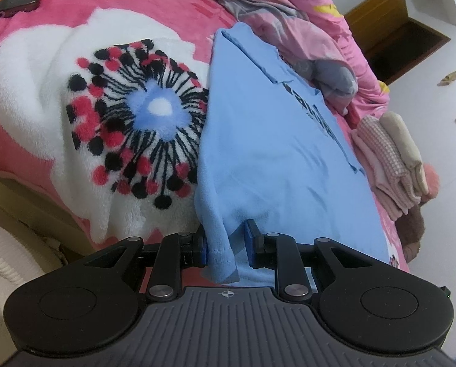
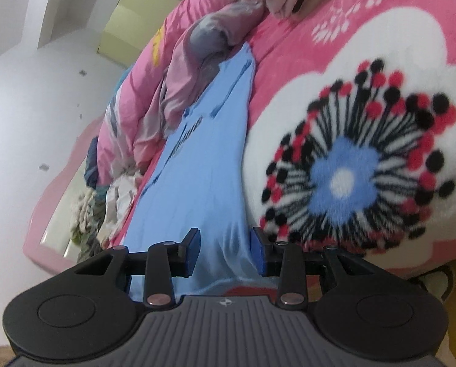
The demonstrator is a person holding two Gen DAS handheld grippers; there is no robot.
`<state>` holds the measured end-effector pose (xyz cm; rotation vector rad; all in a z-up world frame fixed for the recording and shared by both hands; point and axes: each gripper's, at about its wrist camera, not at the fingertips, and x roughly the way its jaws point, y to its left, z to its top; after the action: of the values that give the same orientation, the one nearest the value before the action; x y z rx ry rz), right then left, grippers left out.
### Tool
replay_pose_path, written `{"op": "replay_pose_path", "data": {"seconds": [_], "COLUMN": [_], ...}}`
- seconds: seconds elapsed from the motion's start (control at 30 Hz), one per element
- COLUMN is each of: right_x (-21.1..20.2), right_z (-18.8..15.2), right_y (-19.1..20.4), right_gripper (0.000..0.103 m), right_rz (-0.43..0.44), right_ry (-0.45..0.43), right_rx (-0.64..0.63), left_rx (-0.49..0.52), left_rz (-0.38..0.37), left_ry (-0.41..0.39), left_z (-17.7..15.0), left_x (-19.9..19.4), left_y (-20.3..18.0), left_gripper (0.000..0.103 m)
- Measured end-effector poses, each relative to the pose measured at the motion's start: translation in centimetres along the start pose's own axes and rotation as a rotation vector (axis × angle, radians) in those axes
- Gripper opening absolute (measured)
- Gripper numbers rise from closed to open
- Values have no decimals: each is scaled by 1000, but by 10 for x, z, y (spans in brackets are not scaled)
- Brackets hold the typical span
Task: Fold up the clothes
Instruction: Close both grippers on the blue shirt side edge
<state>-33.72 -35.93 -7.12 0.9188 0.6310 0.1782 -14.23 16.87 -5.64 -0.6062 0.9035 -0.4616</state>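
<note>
Gripping nothing firmly, the left gripper [image 1: 225,244] and right gripper [image 2: 225,252] straddle the light-blue T-shirt's [image 1: 267,153] near edge on the bed [image 1: 44,61], jaws partly open, seemingly for folding.

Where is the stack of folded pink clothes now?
In the left wrist view, the stack of folded pink clothes lies at the right edge of the bed, just right of the blue shirt.

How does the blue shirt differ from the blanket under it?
The shirt is plain light blue with dark lettering; the blanket is pink and white with a big flower print. The shirt looks thin and smooth; the blanket looks thick and fluffy. The shirt is folded narrow; the blanket lies spread wide. Both lie on the bed.
</note>
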Motion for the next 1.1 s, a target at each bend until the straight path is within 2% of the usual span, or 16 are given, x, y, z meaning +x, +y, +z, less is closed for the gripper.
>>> {"op": "replay_pose_path", "data": {"seconds": [0.27,0.47,0.5,0.53,0.57,0.63,0.7,0.8,0.93,1.1], "right_x": [16,33,35,35,33,28,20,11,-9,-32], "right_z": [-7,-12,-13,-14,-15,-18,-23,-33,-46,-45], "right_y": [1,10,12,15,16,19,26,42,67,90], "right_gripper": [37,30,24,16,13,5,4,4,4,4], "right_rz": [-59,-112,-123,-132,-138,-141,-128,-99,7,147], "right_ry": [111,178,181,173,161,128,87,19,-102,-226], "right_rx": [-22,-71,-84,-95,-99,-102,-107,-131,-146,-149], "left_rx": [9,4,6,13,19,39,55,68,82,59], "left_rz": [-1,-17,-19,-17,-16,-15,-23,-46,-82,-162], "left_ry": [-8,-21,-24,-30,-36,-50,-62,-85,-131,-198], "left_z": [-1,-4,-4,-5,-6,-8,-10,-10,-8,-3], "left_x": [2,3,3,2,1,-2,-6,-16,-36,-61], "left_y": [0,2,2,2,1,-1,-4,-11,-23,-34], "left_gripper": [21,21,21,21,21,10,4,3,3,2]}}
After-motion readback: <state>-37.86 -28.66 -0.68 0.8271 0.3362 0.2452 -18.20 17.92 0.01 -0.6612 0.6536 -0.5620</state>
